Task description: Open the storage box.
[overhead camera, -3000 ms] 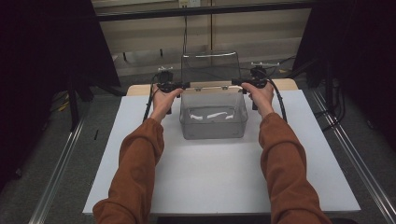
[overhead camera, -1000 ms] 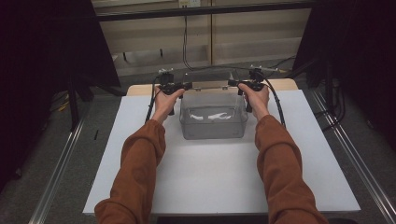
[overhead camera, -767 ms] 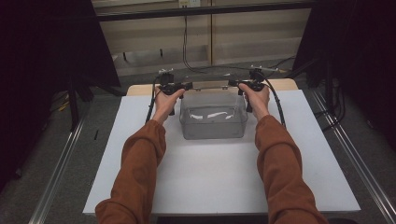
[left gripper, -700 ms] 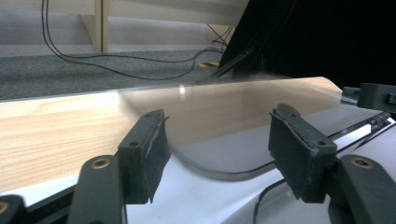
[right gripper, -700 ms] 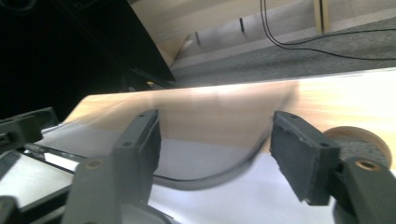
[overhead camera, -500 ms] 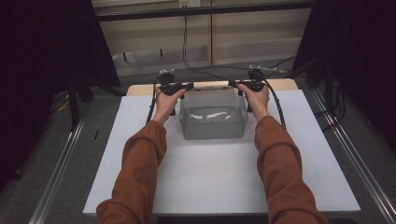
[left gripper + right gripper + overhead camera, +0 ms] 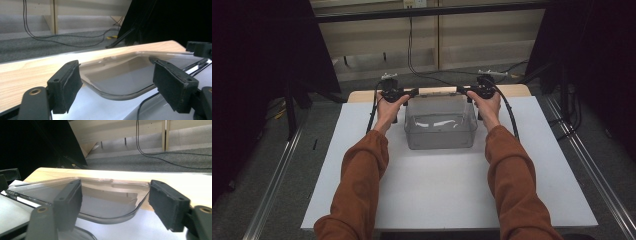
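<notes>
From the high view, the clear plastic box (image 7: 440, 125) sat at the far middle of the white table (image 7: 447, 195), its contents only pale glints. The left gripper (image 7: 404, 93) and right gripper (image 7: 467, 90) flanked its back corners.

In the left gripper view the jaws, just widened, stood released around the rim; wooden edge (image 7: 30, 71) and grey carpet (image 7: 37, 47) lay beyond.

In the right gripper view the jaws, likewise just widened, gaped off the rim.

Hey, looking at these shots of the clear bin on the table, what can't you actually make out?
- White things inside the clear bin: high view, too small and glare-blurred to identify.
- Bin's floor: both gripper views, hidden beneath the lid.
- Left tool and right tool: bodies cut off by bottom edges.
</notes>
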The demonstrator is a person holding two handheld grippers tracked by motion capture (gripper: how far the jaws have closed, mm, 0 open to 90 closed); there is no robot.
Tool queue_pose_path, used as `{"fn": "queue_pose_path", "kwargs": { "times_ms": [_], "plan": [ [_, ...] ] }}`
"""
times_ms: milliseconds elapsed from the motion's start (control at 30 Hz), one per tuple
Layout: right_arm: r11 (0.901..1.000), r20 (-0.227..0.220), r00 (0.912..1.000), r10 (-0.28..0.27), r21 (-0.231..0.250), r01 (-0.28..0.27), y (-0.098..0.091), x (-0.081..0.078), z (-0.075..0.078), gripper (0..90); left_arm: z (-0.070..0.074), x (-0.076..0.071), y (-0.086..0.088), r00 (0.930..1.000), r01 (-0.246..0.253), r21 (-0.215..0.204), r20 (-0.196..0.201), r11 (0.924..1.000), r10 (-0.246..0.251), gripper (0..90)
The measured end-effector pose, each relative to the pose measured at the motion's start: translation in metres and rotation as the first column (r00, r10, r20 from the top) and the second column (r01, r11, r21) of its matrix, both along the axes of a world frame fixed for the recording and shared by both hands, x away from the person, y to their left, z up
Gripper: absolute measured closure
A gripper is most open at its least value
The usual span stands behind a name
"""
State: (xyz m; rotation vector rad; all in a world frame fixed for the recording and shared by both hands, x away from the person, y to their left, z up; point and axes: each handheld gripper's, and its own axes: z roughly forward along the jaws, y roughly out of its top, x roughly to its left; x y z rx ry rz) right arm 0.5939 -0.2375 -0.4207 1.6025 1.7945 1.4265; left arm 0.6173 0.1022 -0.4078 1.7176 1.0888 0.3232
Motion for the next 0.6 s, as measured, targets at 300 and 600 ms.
{"fn": "queue_pose_path", "kwargs": {
  "times_ms": [300,600],
  "plan": [
    [0.9996,0.042,0.9991,-0.005,-0.028,0.006,-0.002,-0.007,0.006,18.6,0.007,-0.005,-0.004,0.9979,0.01,0.021,0.064,0.9997,-0.011,13.0],
    [0.9978,0.081,0.9967,-0.008,-0.065,0.013,-0.004,-0.014,0.011,13.8,0.004,-0.013,-0.007,0.9938,0.027,0.045,0.106,0.9986,-0.032,9.6]
  ]
}}
